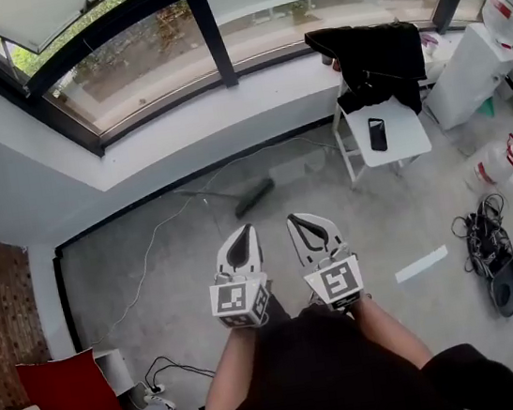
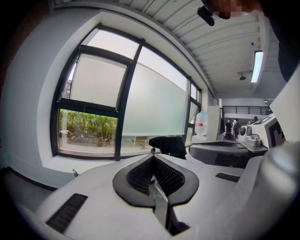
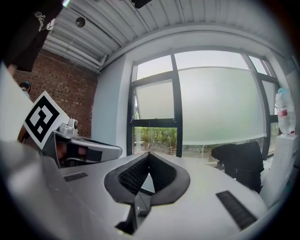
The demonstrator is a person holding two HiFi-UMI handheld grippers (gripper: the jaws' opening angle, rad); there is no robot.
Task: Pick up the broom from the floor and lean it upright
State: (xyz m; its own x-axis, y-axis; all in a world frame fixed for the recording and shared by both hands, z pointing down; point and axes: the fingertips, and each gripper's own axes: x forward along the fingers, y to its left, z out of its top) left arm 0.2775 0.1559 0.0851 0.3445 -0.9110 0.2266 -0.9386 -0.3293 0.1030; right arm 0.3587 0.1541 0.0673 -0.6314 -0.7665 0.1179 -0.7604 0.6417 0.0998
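The broom (image 1: 253,197) lies on the grey floor near the wall under the window; its dark head shows, with a thin handle running off to the left. Both grippers are held side by side in the air in front of me, well short of the broom. The left gripper (image 1: 244,232) is shut with nothing in it, its tips meeting in the left gripper view (image 2: 152,153). The right gripper (image 1: 297,219) is likewise shut and empty, as its own view shows (image 3: 149,153). Both point nearly level at the window, and neither gripper view shows the broom.
A white chair (image 1: 403,136) with a black jacket (image 1: 376,61) and a phone (image 1: 377,133) stands right of the broom. A water jug (image 1: 495,163) and tangled cables (image 1: 485,238) lie at the right. A red box (image 1: 70,391) sits at the lower left. A thin cable (image 1: 150,252) crosses the floor.
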